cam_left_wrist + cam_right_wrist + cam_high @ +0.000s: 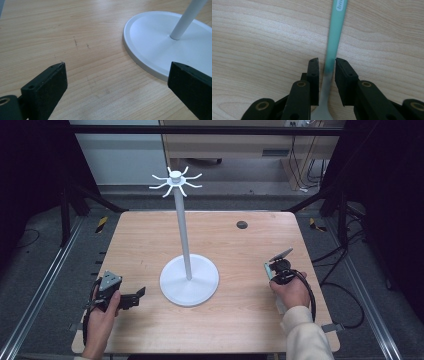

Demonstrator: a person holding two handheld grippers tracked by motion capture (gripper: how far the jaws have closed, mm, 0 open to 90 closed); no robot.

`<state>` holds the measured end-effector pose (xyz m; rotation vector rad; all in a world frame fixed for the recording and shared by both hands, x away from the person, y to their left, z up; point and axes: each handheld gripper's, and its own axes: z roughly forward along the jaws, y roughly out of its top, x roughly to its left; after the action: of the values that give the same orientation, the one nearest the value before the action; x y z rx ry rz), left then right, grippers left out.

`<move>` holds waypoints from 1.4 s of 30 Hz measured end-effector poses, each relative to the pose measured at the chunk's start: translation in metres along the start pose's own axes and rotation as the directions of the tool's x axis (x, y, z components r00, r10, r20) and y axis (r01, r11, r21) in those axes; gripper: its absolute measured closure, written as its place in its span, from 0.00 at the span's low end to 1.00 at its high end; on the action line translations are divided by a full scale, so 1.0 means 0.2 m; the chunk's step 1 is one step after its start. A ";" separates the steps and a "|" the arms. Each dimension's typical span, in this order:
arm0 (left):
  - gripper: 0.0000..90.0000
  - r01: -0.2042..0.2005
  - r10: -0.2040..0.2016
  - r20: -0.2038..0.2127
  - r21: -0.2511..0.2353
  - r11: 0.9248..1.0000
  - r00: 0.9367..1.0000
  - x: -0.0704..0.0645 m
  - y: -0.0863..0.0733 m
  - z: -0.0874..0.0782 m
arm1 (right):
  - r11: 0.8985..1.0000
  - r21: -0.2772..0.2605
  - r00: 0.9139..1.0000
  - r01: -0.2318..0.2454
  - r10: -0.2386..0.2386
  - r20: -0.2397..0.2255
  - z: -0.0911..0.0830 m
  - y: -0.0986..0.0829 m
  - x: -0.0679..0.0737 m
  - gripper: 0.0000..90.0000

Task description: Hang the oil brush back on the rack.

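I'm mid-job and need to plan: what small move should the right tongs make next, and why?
Probably lift the right tongs up toward the white stand's top hooks: they are already shut on the teal-handled utensil, the hooks are bare, and the left tongs sit open by the base.

The high view sits above the near edge of the pale wooden worktop (240, 320), facing forward and down, far enough off to take in all four corners and the dark floor beyond; the left gripper view rides low over the worktop's near left corner, skimming the wood grain close up and facing the round white base of the tall white hook stand (160, 42), a base the high view shares (189, 280); the right gripper view hangs near the right edge, looking almost straight down, very close to the wood.
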<state>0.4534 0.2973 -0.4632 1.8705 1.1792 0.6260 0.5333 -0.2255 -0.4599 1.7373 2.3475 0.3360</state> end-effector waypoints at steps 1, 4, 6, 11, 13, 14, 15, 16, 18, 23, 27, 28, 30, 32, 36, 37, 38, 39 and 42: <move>0.02 0.000 0.000 0.000 -0.001 1.000 1.000 0.00 0.00 0.00 | 1.000 0.000 1.000 -0.004 0.004 -0.001 0.00 0.00 0.00 0.83; 0.02 -0.002 0.002 0.000 -0.003 1.000 1.000 0.00 0.00 0.00 | 1.000 0.000 1.000 -0.005 0.005 -0.017 0.01 0.00 -0.01 0.84; 0.02 -0.003 0.003 0.001 -0.003 1.000 1.000 -0.01 0.00 0.00 | 1.000 0.005 1.000 -0.001 0.001 -0.023 0.01 0.00 -0.01 0.85; 0.02 -0.003 0.003 0.001 -0.002 1.000 1.000 0.00 0.00 0.00 | 1.000 0.020 1.000 -0.001 0.002 -0.019 0.01 0.00 -0.01 0.86; 0.02 -0.004 0.004 0.000 -0.003 1.000 1.000 0.00 0.00 0.00 | 1.000 0.024 1.000 0.002 -0.001 -0.013 0.02 0.01 -0.01 0.86; 0.02 -0.004 0.004 0.000 -0.002 1.000 1.000 0.00 0.00 0.00 | 1.000 0.030 1.000 0.005 -0.005 -0.015 0.02 0.01 -0.01 0.86; 0.02 -0.004 0.004 0.000 -0.002 1.000 1.000 0.00 0.00 0.00 | 1.000 0.031 1.000 0.005 -0.005 -0.013 0.03 0.01 -0.01 0.86; 0.02 -0.004 0.004 0.000 -0.002 1.000 1.000 0.00 0.00 0.00 | 0.999 0.033 1.000 0.009 -0.008 -0.016 0.03 0.01 -0.01 0.87; 0.02 -0.007 0.007 0.001 -0.001 1.000 1.000 -0.01 0.00 0.00 | 0.999 0.034 1.000 0.000 0.001 -0.012 0.03 0.01 -0.01 0.88; 0.02 -0.012 0.012 0.001 0.001 1.000 1.000 -0.01 0.00 0.00 | 0.999 0.041 1.000 0.002 -0.001 -0.006 0.03 0.01 -0.01 0.89; 0.02 -0.016 0.016 0.002 0.006 1.000 1.000 -0.01 0.00 0.00 | 0.999 0.043 1.000 0.002 -0.002 -0.006 0.04 0.01 -0.01 0.89; 0.02 -0.021 0.021 0.004 0.006 1.000 1.000 -0.01 0.00 0.00 | 0.999 0.043 1.000 0.001 -0.001 -0.006 0.04 0.01 -0.02 0.89; 0.02 -0.021 0.021 0.004 0.006 1.000 1.000 -0.01 0.00 0.00 | 0.999 0.045 1.000 0.003 -0.003 -0.007 0.04 0.02 -0.02 0.89; 0.02 -0.022 0.021 0.005 0.007 1.000 1.000 -0.01 0.00 0.00 | 0.999 0.045 1.000 0.001 -0.001 -0.005 0.04 0.02 -0.02 0.89; 0.02 -0.021 0.021 0.005 0.008 1.000 1.000 -0.01 0.00 0.00 | 0.999 0.052 1.000 0.002 -0.002 0.000 0.04 0.02 -0.01 0.89; 0.02 -0.021 0.021 0.005 0.010 1.000 1.000 -0.01 0.00 0.00 | 0.999 0.053 1.000 0.000 0.000 0.000 0.04 0.02 -0.01 0.89; 0.02 -0.022 0.022 0.005 0.011 1.000 1.000 -0.01 0.00 0.00 | 0.999 0.052 1.000 -0.007 0.007 -0.003 0.04 0.02 -0.02 0.90; 0.02 -0.025 0.025 0.005 0.012 1.000 1.000 -0.01 0.00 0.00 | 0.999 0.052 1.000 -0.007 0.007 -0.003 0.04 0.02 -0.02 0.90; 0.02 -0.022 0.022 0.006 0.013 1.000 1.000 -0.01 0.00 0.00 | 0.999 0.049 1.000 -0.013 0.013 0.002 0.04 0.02 -0.02 0.92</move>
<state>0.4526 0.2946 -0.4630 1.8973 1.1629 0.6266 0.5405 -0.2286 -0.4661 1.7751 2.3634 0.2807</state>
